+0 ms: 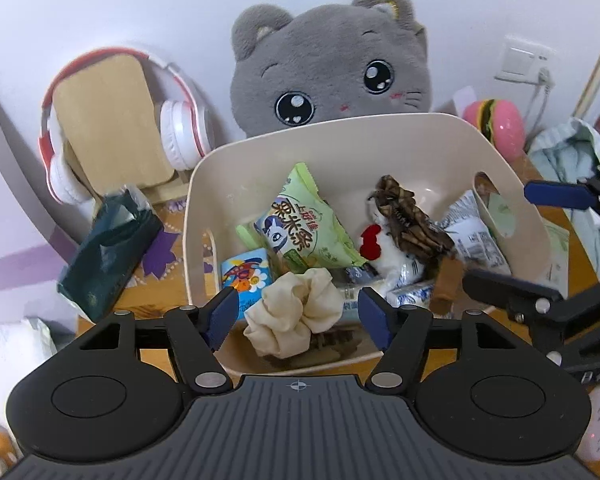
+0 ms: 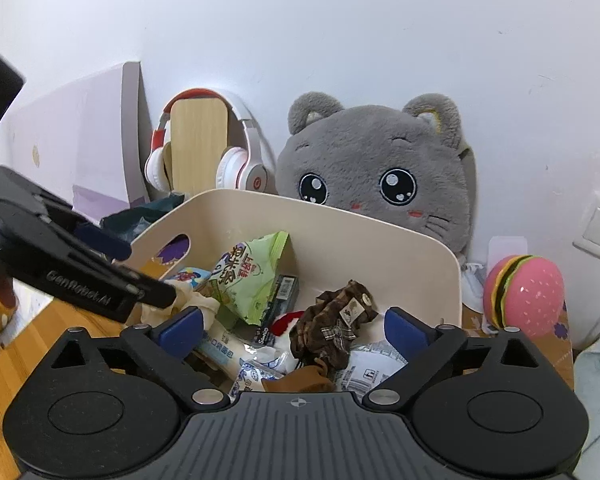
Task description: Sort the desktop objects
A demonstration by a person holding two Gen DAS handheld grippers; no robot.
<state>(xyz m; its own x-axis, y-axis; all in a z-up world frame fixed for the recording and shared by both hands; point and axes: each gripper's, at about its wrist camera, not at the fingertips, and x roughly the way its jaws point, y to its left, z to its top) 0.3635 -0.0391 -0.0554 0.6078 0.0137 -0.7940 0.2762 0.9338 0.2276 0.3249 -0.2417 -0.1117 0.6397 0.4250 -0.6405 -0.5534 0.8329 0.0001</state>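
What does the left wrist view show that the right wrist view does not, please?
Only the left wrist view shows the wall socket and the cream scrunchie in full, lying in the bin between the open left tool without touching it. Only the right wrist view shows the lilac box at the wall and the black packet under the green snack bag. Both share the beige bin, grey cat plush, headphones, burger toy and brown plaid scrunchie.

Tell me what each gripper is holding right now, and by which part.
Nothing is held. The left gripper stands open above the cream fabric scrunchie in the beige plastic bin; the right gripper is open over the brown plaid scrunchie.
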